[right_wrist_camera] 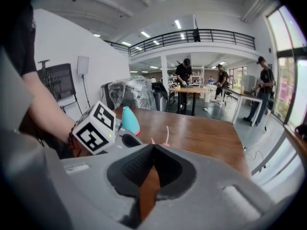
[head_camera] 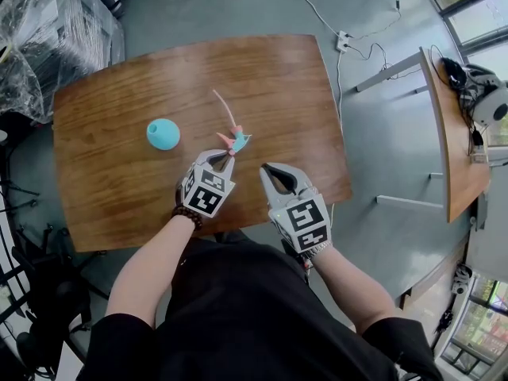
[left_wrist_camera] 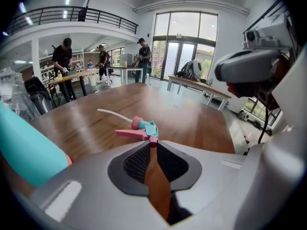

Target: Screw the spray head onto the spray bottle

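Note:
The spray head (head_camera: 236,140) lies on the wooden table (head_camera: 127,189); it has a teal body, a pink trigger and collar, and a white dip tube (head_camera: 222,105) pointing away from me. My left gripper (head_camera: 228,156) reaches it from the near side, its tips pinched on the head's small pink end (left_wrist_camera: 152,140). The teal spray bottle (head_camera: 163,133) stands apart to the left, and shows as a teal cone (right_wrist_camera: 128,120) in the right gripper view. My right gripper (head_camera: 265,167) hovers just right of the left one, shut and holding nothing.
The table's near edge (head_camera: 198,232) runs under both grippers. A second wooden desk (head_camera: 456,149) stands to the right, with a power strip and cables (head_camera: 343,42) on the floor between. Plastic-wrapped goods (head_camera: 48,30) sit at far left. People stand at distant benches (left_wrist_camera: 64,61).

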